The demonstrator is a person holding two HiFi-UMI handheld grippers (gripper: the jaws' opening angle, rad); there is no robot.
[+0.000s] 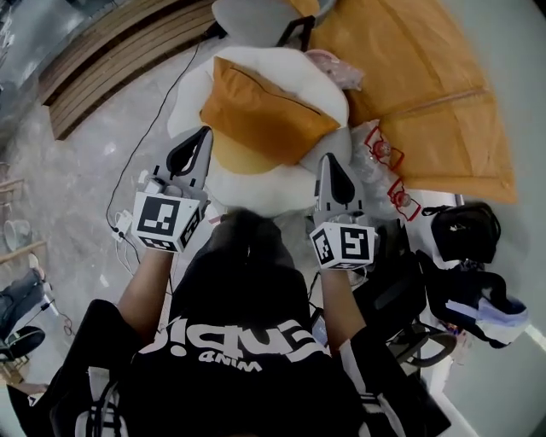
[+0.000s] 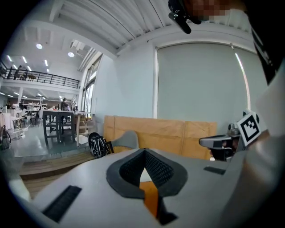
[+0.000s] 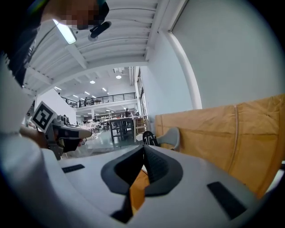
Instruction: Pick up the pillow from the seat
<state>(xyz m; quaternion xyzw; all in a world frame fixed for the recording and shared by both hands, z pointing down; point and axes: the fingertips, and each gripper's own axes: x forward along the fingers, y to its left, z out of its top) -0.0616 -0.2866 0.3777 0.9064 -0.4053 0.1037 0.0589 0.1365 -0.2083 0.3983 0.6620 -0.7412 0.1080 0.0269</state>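
Note:
An orange pillow [image 1: 260,113] lies tilted on a white flower-shaped seat [image 1: 256,183] in the head view. My left gripper [image 1: 200,133] hovers at the pillow's left lower edge, jaws shut with nothing between them. On the other side, my right gripper [image 1: 330,162] sits just off the pillow's right lower corner, also shut and empty. In the left gripper view a sliver of the orange pillow [image 2: 150,196] shows through the gap under the shut left gripper [image 2: 144,152]. The right gripper view shows the same orange pillow [image 3: 139,189] below the shut right gripper [image 3: 143,148].
Large brown cardboard sheets [image 1: 426,94] lie on the floor right of the seat. A grey chair [image 1: 260,19] stands beyond it. Black bags [image 1: 465,230] and shoes [image 1: 482,307] sit at right. A cable [image 1: 141,158] runs to a power strip [image 1: 124,224] at left. Wooden steps [image 1: 119,51] lie at back left.

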